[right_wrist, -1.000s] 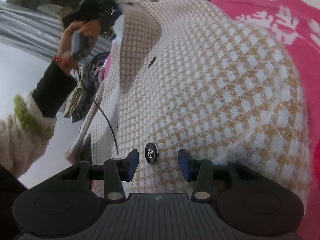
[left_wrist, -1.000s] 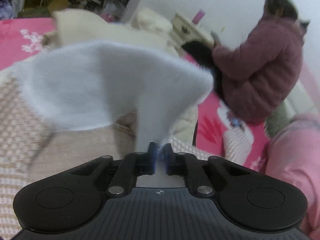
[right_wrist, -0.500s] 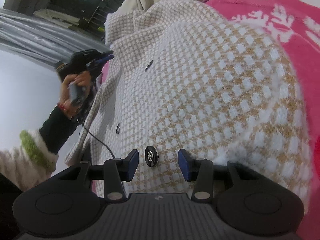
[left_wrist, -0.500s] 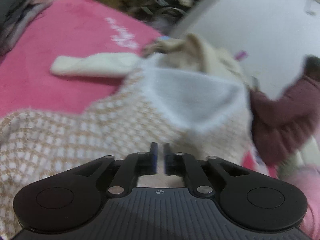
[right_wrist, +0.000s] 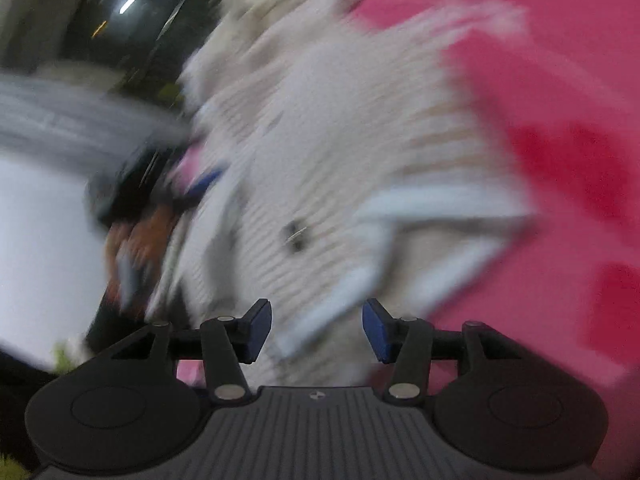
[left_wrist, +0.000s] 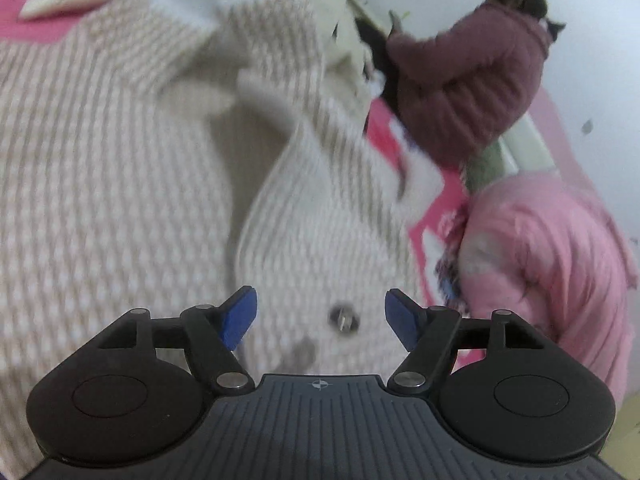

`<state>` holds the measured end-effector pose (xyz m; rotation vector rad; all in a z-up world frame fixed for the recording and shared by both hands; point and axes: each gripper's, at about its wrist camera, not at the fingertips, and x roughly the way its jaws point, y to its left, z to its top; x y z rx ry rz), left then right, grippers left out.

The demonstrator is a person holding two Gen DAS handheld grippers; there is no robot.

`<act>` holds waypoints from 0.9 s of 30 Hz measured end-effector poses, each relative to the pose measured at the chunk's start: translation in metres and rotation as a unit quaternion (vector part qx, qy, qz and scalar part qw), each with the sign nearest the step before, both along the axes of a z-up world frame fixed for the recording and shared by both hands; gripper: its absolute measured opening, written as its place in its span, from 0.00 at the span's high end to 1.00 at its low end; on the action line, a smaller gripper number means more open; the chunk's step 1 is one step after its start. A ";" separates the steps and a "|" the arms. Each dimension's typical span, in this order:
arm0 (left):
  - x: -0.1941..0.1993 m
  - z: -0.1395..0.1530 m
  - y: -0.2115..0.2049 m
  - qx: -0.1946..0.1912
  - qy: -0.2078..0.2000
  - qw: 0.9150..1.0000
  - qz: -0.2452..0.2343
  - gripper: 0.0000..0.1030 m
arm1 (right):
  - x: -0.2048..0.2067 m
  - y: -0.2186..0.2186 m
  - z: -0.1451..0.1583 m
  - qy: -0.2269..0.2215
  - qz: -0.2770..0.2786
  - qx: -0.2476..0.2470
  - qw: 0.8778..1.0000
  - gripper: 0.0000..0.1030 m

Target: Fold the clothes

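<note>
The left gripper (left_wrist: 321,317) now stands with its blue pads spread wide and nothing between them, where a second ago it was pinched on the fuzzy white edge of the cream-and-tan checked knit jacket (left_wrist: 120,168) and carrying it through the air. That panel has come down: the jacket lies spread over the bright pink patterned bed cover (right_wrist: 560,128), one front flap laid across the body with a dark round button (left_wrist: 343,321) just ahead of the left gripper. The right gripper (right_wrist: 317,330) is likewise parted and empty, as it was before, but its view has gone from sharp to heavily smeared, so it is moving fast over the same garment, whose white-trimmed edge (right_wrist: 420,208) shows ahead of it. In that blurred view the person's left hand (right_wrist: 136,240) can be made out at the jacket's side. By my reading, one fold of the front has just been released and both grippers are free to take a new hold; which edge comes next the blur does not settle. A second person in a maroon padded coat (left_wrist: 472,80) sits at the bed's far side beside a pink quilted garment (left_wrist: 552,264).
</note>
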<state>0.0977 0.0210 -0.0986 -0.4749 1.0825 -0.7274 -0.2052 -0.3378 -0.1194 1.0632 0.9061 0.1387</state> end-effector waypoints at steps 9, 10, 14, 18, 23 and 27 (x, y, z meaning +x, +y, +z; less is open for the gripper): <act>-0.052 -0.016 0.004 0.011 0.023 0.999 -0.032 0.32 | -0.023 -0.036 -0.023 0.018 -0.146 0.106 0.983 0.46; -0.058 -0.018 0.005 0.012 0.028 0.999 -0.035 0.32 | -0.020 -0.034 -0.030 0.025 -0.153 0.124 0.980 0.45; -0.075 -0.027 0.009 0.019 0.027 0.998 -0.050 0.32 | -0.007 -0.029 -0.055 0.050 -0.180 0.164 0.969 0.39; -0.079 -0.032 0.014 0.022 0.023 0.998 -0.058 0.33 | -0.012 -0.045 -0.045 0.024 -0.254 0.102 0.961 0.40; -0.079 -0.033 0.019 0.016 0.023 0.997 -0.070 0.33 | -0.033 -0.050 -0.031 -0.021 -0.319 0.078 0.944 0.39; -0.087 -0.032 0.025 0.016 0.022 0.996 -0.079 0.33 | -0.033 -0.042 -0.037 0.003 -0.281 0.084 0.956 0.35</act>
